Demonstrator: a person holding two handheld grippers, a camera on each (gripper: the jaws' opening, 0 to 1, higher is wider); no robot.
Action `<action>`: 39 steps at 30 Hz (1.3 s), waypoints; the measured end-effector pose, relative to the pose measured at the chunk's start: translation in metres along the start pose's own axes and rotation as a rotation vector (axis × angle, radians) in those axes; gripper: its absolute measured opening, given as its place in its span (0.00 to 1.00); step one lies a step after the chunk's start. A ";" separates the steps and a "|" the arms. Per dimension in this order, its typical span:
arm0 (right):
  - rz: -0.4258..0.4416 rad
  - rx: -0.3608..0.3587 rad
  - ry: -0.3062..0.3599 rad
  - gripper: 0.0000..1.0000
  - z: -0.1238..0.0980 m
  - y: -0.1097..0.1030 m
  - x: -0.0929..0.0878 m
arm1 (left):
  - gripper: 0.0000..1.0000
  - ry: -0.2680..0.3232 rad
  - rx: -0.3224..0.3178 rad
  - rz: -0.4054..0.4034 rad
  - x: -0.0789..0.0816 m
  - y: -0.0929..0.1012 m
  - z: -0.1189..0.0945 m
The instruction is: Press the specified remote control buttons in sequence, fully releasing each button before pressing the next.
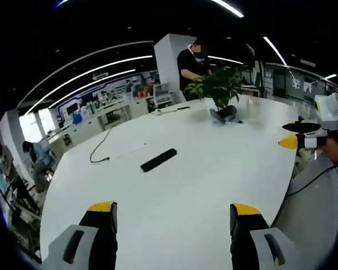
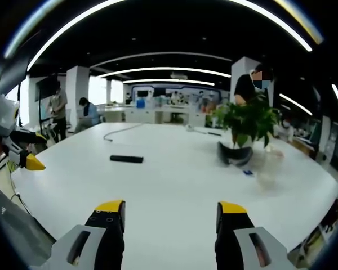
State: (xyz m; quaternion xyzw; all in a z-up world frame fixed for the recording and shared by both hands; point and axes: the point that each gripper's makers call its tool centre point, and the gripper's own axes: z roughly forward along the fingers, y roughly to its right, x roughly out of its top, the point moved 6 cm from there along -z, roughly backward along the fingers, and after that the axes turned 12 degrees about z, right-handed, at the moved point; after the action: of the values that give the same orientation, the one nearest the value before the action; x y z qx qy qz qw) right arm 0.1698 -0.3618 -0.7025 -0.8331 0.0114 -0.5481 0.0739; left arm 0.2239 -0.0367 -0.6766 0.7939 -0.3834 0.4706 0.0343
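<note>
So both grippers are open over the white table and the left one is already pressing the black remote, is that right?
Not quite. Both grippers are open over the white table, but the left gripper is not pressing the black remote. In the left gripper view the remote lies well ahead of its jaws, untouched; the right gripper is clear of it too.

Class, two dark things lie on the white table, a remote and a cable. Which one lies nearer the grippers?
The black remote control, a short straight bar; the thin cable curves farther back on the table.
</note>
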 end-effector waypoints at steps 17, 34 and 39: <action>0.009 -0.003 -0.024 0.43 0.000 0.000 -0.002 | 0.80 -0.018 -0.185 0.110 0.041 -0.038 0.047; -0.006 0.015 -0.103 0.01 0.001 -0.004 -0.010 | 0.78 -0.089 -0.283 0.232 0.063 -0.057 0.090; -0.015 0.023 -0.155 0.00 0.003 -0.008 -0.016 | 0.78 -0.112 -0.299 0.260 0.068 -0.062 0.103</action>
State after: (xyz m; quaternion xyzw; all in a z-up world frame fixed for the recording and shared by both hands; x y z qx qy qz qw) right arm 0.1663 -0.3524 -0.7169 -0.8722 -0.0067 -0.4825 0.0800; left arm 0.3562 -0.0748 -0.6621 0.7488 -0.5495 0.3641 0.0695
